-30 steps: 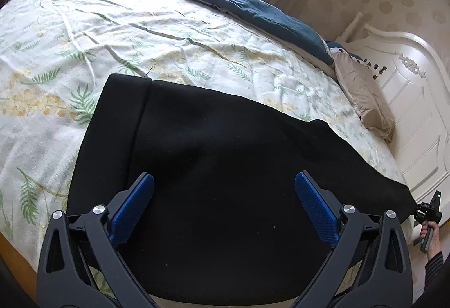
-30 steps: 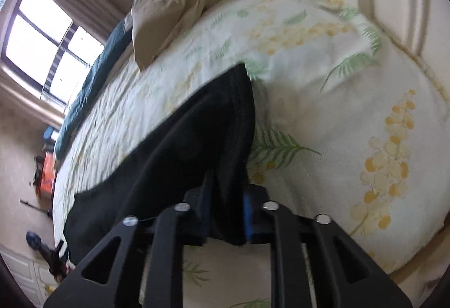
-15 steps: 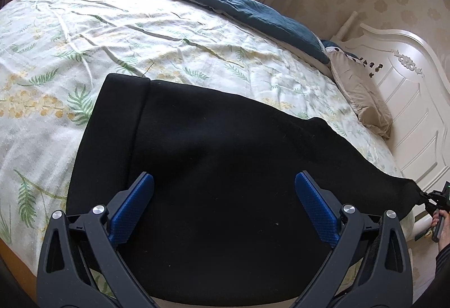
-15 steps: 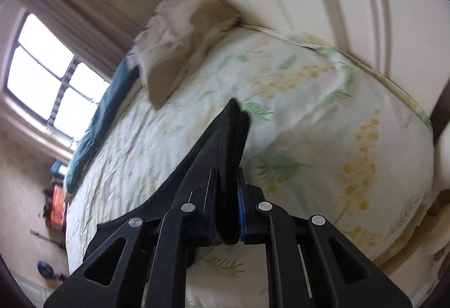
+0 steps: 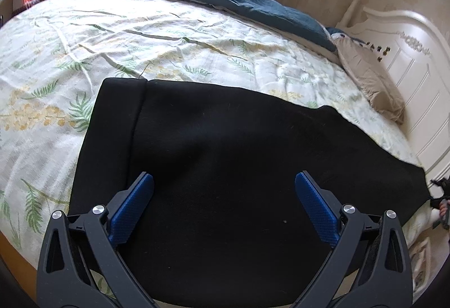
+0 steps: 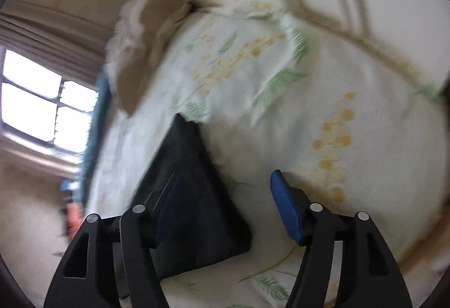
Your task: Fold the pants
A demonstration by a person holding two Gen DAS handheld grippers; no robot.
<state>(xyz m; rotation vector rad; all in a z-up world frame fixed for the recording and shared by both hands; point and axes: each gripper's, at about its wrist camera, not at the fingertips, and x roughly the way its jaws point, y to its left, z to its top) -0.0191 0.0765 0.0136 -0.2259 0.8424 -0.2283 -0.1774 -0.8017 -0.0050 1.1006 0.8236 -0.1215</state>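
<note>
While the black pants [image 5: 225, 181] lie flat along the near edge of the bed [image 5: 140, 35], the left hand-held gripper [image 5: 225, 212] hovers spread above the waist end, touching nothing. Over at the leg hem, the right hand-held gripper [image 6: 222, 209] has just been opening, cloth lying loose between its jaws. Risk now: that freed hem sits close to the mattress edge and could slide off, or bunch.

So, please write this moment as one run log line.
pants: flat on bed | left gripper: open above pants | right gripper: just opened, pants end released
</note>
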